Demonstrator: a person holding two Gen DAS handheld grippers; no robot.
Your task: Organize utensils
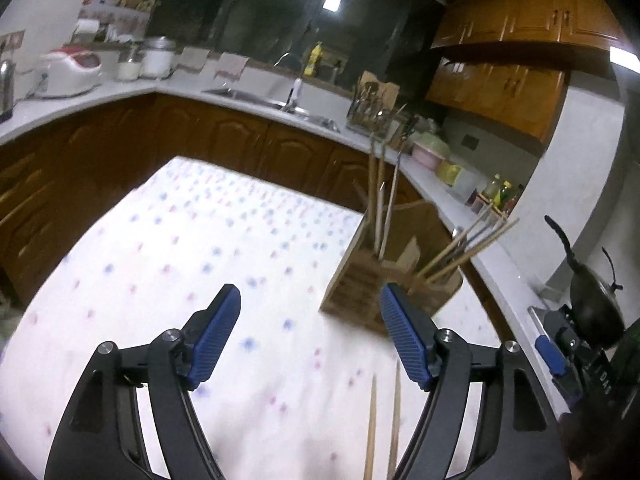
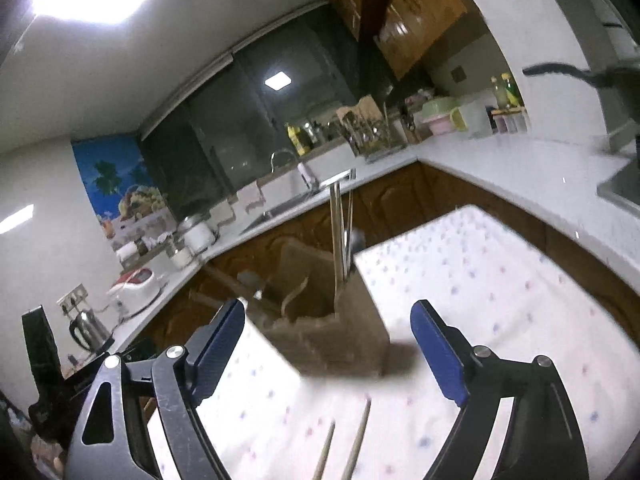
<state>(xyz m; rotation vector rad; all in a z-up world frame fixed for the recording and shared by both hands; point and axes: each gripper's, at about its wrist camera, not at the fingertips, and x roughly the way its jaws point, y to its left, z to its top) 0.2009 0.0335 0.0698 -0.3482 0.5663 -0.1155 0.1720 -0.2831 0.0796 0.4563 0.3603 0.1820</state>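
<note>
Both tongs (image 1: 310,330) (image 2: 330,354) wide open, empty

A home kitchen is shown. An L-shaped white tabletop (image 1: 248,92) is carried on brown wooden base cabinets (image 1: 224,140), and matching wall cabinets (image 1: 516,20) are hung at the upper right of the left wrist view. A sink with a faucet (image 2: 280,160) is set under a dark window (image 2: 248,136). A rice cooker (image 1: 72,70), white jars (image 1: 158,58) and a dish rack (image 1: 370,110) are ranged along it, and an electric kettle (image 2: 86,328) is seen at lower left of the right wrist view.
</note>
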